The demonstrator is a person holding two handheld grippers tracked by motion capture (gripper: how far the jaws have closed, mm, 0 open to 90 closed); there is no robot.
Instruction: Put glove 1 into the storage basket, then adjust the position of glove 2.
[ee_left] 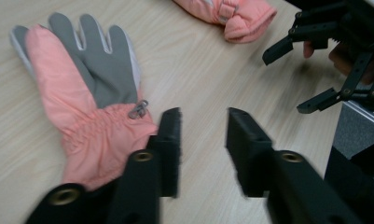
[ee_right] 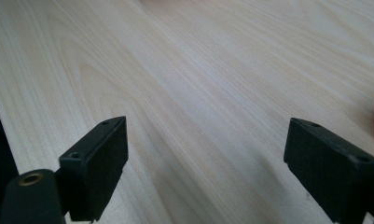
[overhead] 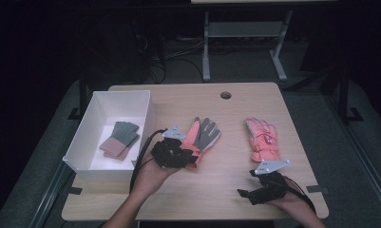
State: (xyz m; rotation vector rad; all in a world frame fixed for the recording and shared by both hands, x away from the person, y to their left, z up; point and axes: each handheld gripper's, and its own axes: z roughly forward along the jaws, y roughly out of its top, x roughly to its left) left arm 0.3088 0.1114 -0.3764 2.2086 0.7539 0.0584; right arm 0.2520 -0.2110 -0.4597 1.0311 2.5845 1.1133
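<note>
A pink glove with a grey palm [overhead: 202, 135] [ee_left: 91, 88] lies palm up in the middle of the wooden table [overhead: 226, 114]. My left gripper [overhead: 185, 154] [ee_left: 203, 140] sits low at the glove's cuff. Its jaws stand a little apart with bare wood between them, and the cuff lies just outside one jaw. A second pink glove [overhead: 261, 137] [ee_left: 231, 14] lies to the right. Below it, near the front edge, my right gripper [overhead: 246, 184] [ee_right: 205, 158] is wide open over bare table; it also appears in the left gripper view [ee_left: 287, 79].
A white open box [overhead: 98, 109] stands at the table's left edge with a grey and pink pair of gloves [overhead: 120, 138] inside. A round cable hole [overhead: 225, 95] sits near the far edge. A desk frame [overhead: 245, 33] stands beyond the table.
</note>
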